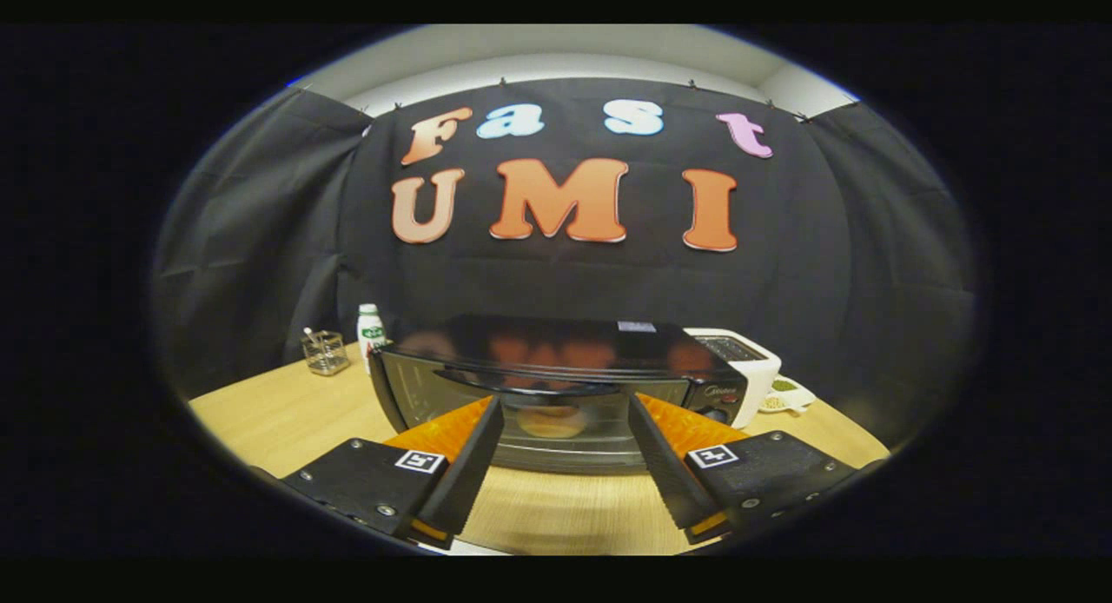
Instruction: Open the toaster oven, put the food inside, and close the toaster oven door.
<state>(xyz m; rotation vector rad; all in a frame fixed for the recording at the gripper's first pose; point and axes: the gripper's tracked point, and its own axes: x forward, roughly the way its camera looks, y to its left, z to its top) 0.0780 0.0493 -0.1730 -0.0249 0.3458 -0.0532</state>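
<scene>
A black toaster oven (556, 360) stands on the wooden table (278, 412), just ahead of my fingers. Its glass door (434, 394) looks shut, with a curved handle (521, 384) across the top. Through the glass I see a round, pale brown piece of food (552, 422). My gripper (565, 403) is open. The fingertips sit wide apart in front of the door, one on each side of the food, and nothing is between them. I cannot tell whether the tips touch the door.
A white bottle with a green label (371, 329) and a small glass holder (326, 353) stand behind the oven's left end. A white appliance (747, 360) and a small dish (786, 396) sit to the oven's right. Black cloth walls close off the back.
</scene>
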